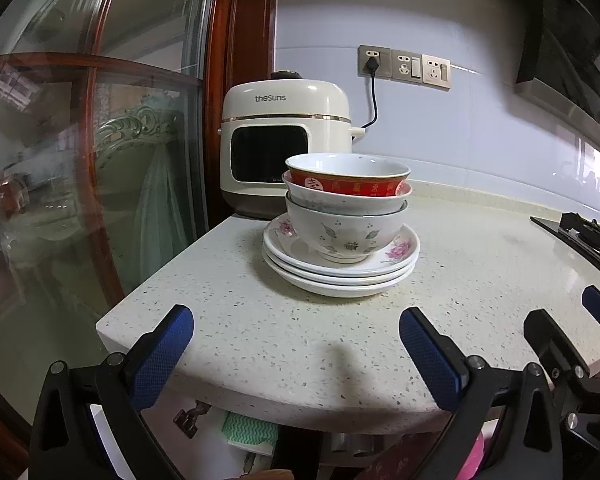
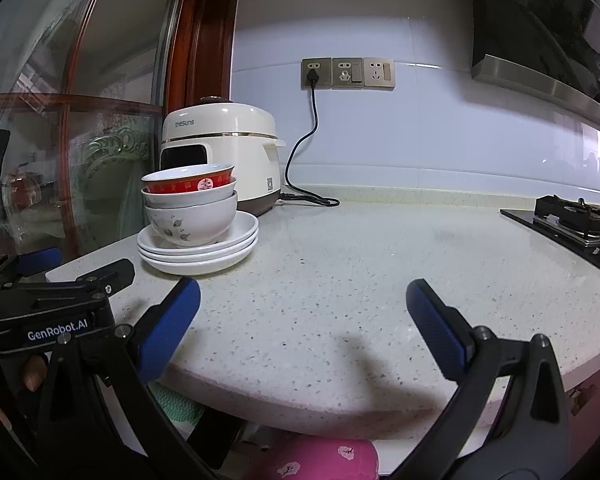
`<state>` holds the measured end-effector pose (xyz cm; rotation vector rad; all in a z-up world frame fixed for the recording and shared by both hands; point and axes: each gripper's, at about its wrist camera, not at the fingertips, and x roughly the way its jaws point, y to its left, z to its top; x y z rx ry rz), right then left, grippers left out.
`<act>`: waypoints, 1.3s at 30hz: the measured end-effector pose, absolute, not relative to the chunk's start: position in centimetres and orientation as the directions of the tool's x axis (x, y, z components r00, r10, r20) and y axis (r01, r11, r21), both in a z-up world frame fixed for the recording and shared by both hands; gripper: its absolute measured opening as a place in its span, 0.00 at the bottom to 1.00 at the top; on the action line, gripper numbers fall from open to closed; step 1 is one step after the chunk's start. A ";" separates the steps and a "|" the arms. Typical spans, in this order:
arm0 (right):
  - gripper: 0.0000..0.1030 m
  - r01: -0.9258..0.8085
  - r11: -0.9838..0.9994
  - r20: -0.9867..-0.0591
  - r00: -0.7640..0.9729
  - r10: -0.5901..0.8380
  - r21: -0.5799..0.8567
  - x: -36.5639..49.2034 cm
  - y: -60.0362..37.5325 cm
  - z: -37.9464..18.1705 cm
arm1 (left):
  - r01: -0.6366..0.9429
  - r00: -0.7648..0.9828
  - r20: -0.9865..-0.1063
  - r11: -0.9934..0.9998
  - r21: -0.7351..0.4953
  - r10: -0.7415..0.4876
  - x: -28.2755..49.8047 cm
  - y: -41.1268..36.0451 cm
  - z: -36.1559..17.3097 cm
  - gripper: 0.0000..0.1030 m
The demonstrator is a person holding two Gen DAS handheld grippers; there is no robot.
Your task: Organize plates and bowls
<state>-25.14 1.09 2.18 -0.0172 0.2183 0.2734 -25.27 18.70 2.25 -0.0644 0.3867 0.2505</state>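
Three nested bowls stand on a stack of three white plates (image 1: 340, 270) on the speckled counter. The top bowl (image 1: 348, 178) has a red band, the middle bowl (image 1: 312, 199) is white, and the bottom bowl (image 1: 342, 232) has leaf prints. The top plate has pink flowers. The same bowl stack (image 2: 190, 204) and plates (image 2: 198, 252) show at the left in the right wrist view. My left gripper (image 1: 296, 338) is open and empty, short of the stack near the counter's front edge. My right gripper (image 2: 304, 312) is open and empty, to the right of the stack.
A cream rice cooker (image 1: 286, 140) stands behind the stack, plugged into a wall socket (image 1: 374, 62). A glass door with a wooden frame (image 1: 100, 160) is at the left. A gas stove (image 2: 576, 220) sits at the right. The counter edge (image 2: 300, 404) is just below the grippers.
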 end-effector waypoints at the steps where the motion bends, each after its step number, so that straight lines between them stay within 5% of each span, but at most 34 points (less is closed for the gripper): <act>1: 1.00 -0.271 0.962 -0.215 0.939 0.267 0.012 -25.2 1.1 2.2 | -0.254 0.896 -0.382 0.967 -0.015 0.229 -25.3 18.7 2.2 1.00; 39: 1.00 -0.285 0.958 -0.239 0.929 0.283 0.025 -24.9 1.2 2.0 | -0.256 0.894 -0.386 0.966 -0.028 0.226 -25.3 18.8 2.3 1.00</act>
